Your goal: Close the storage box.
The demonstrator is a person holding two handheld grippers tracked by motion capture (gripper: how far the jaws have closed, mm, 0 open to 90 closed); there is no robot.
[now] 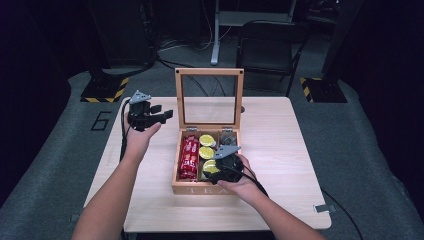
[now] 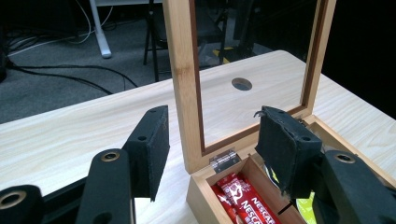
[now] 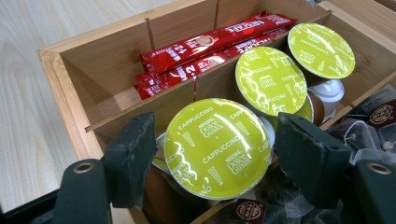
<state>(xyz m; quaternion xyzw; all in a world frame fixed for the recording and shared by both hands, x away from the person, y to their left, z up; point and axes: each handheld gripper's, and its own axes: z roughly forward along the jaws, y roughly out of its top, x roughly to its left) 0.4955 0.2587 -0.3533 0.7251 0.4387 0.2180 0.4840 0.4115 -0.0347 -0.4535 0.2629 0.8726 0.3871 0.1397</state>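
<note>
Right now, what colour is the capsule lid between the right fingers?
Lime green with white lettering on the capsule lid; right gripper view.

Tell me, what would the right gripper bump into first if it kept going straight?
Probably the nearest cappuccino capsule: the right gripper points at its green lid, which sits between the open jaws.

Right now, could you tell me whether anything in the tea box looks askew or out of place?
Mostly tidy. In the wooden tea box, the nearest green cappuccino pod lies tilted and overlaps the middle pod rather than sitting flat. It sits between the right gripper's open fingers. The red sachets lie neatly in their compartment.
</note>
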